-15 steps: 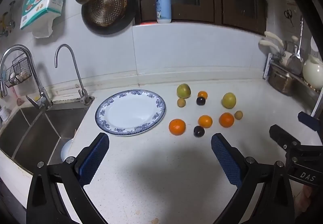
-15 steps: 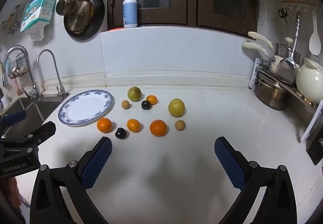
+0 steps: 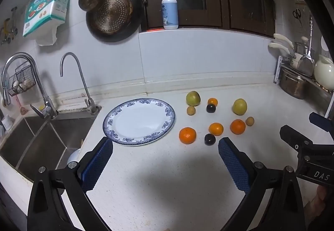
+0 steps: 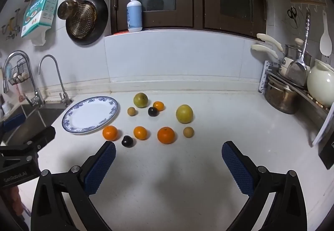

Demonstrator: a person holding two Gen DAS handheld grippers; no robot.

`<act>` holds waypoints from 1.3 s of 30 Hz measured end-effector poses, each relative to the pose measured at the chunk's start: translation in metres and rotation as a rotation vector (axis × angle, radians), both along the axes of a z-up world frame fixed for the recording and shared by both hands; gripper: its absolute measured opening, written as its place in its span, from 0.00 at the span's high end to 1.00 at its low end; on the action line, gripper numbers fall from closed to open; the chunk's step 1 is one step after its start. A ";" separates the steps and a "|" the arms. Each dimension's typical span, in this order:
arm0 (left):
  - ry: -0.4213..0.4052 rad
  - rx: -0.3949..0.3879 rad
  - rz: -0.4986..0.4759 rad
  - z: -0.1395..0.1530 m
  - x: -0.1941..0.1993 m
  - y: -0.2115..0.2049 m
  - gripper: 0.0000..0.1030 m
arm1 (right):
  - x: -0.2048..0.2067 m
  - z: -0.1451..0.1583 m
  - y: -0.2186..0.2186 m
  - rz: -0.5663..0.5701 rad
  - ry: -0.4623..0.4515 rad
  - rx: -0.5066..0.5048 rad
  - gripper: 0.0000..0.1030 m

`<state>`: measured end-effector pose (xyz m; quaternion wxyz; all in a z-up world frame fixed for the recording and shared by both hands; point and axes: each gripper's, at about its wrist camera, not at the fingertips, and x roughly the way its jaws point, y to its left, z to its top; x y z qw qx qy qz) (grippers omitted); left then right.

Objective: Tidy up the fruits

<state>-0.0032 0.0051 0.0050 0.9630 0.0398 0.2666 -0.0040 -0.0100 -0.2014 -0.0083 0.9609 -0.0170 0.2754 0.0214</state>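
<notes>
A blue-rimmed white plate (image 3: 117, 136) (image 4: 68, 125) lies empty on the white counter beside the sink. To its right lie loose fruits: several oranges, the nearest (image 3: 187, 135) (image 4: 110, 132), two dark plums (image 3: 209, 139) (image 4: 127, 141), two green-yellow round fruits (image 3: 239, 106) (image 4: 184, 113) and small brown ones (image 3: 249, 121) (image 4: 188, 132). My left gripper (image 3: 165, 160) is open and empty, above the counter in front of the plate and fruits. My right gripper (image 4: 168, 163) is open and empty, in front of the fruits.
A steel sink (image 3: 31, 139) with two taps lies left of the plate. A dish rack with a pot (image 4: 281, 97) and white jug stands at the right. A soap bottle (image 4: 134, 14) stands on the ledge. Pans hang on the wall.
Both grippers have moved a little forward towards the fruits. Nothing was taken hold of.
</notes>
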 end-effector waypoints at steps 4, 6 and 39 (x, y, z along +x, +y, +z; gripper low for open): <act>-0.002 -0.001 0.001 -0.002 -0.001 0.000 0.00 | 0.001 0.001 0.002 0.005 0.003 0.001 0.01; 0.000 -0.004 -0.002 -0.002 0.000 0.000 0.00 | 0.001 0.002 0.003 0.009 0.002 0.000 0.01; -0.004 -0.012 0.000 0.001 -0.004 0.008 0.00 | 0.001 0.003 0.015 0.069 -0.015 -0.006 0.01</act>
